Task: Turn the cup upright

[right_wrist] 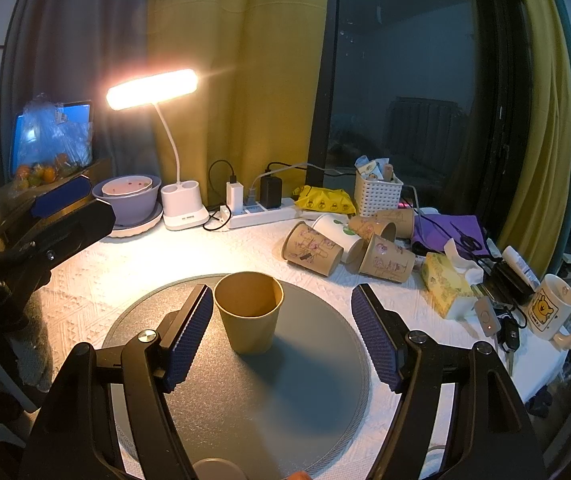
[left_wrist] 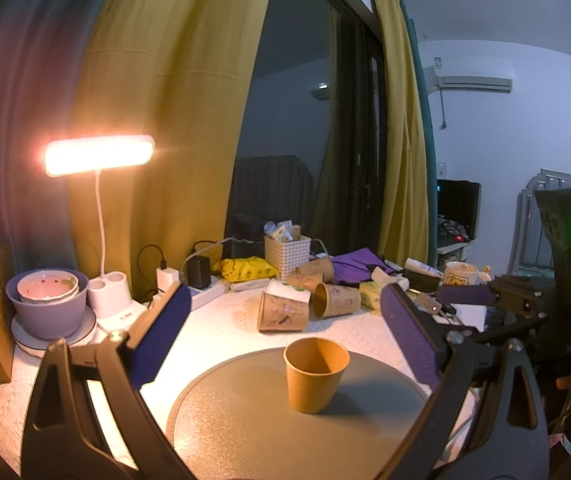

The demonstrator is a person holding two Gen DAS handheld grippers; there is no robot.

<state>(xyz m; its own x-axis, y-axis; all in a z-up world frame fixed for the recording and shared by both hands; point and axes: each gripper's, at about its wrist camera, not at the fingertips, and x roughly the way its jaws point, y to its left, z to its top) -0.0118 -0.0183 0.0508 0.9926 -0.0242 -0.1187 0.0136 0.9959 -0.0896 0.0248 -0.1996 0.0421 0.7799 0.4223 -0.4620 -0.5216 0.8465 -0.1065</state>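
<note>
Cup upright on the round mat, both claws spread and empty.

The paper cup (right_wrist: 250,312) stands mouth-up on the grey round mat (right_wrist: 305,392), just beside one pad of the right claw (right_wrist: 281,334) but apart from it. The left claw (left_wrist: 283,336) hangs wide open, with the cup in front of it. Past the mat, a heap of tipped cups (right_wrist: 349,246) lies on the worktop (right_wrist: 133,256), and a lamp (right_wrist: 153,90) glows behind.

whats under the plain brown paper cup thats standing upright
The paper cup stands mouth up on a round grey mat, which lies on the white textured tablecloth. The patch of mat beneath the cup's base is covered, so it cannot be seen.
</note>
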